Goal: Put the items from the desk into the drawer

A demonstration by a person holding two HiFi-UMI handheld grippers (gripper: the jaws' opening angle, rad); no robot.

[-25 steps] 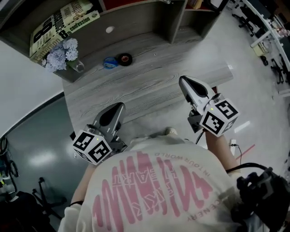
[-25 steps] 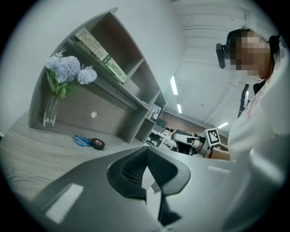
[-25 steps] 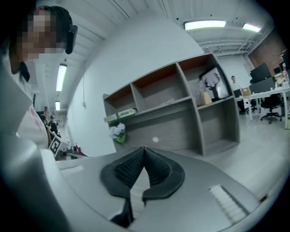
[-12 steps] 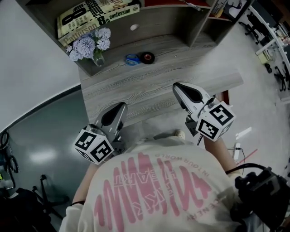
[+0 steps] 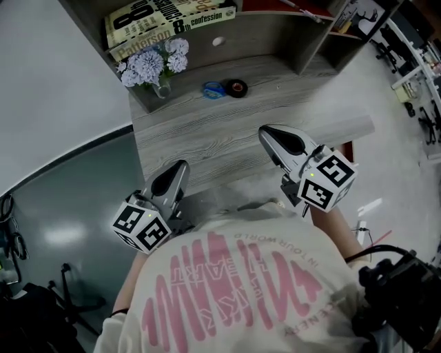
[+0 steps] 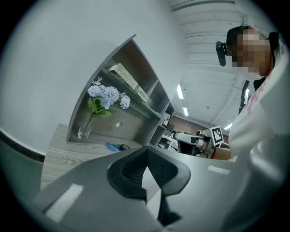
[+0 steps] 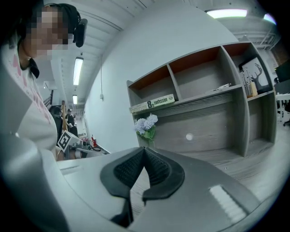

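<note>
Your desk (image 5: 207,138) is pale grey wood grain. Near its back edge lie a blue tape roll (image 5: 213,89) and a black tape roll (image 5: 237,87) with a red core. At its back left corner stand pale lilac flowers (image 5: 155,63) with green leaves. The book (image 5: 165,21) above is cream with black lettering. Your left gripper (image 5: 181,165) and right gripper (image 5: 264,131) are grey with black pads, their cubes white with black squares. Your shirt (image 5: 234,289) is cream, printed pink.

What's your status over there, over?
Left gripper and right gripper both shut, empty. Blue tape roll and black tape roll untouched on desk. No drawer in view. Nothing in the way.
</note>
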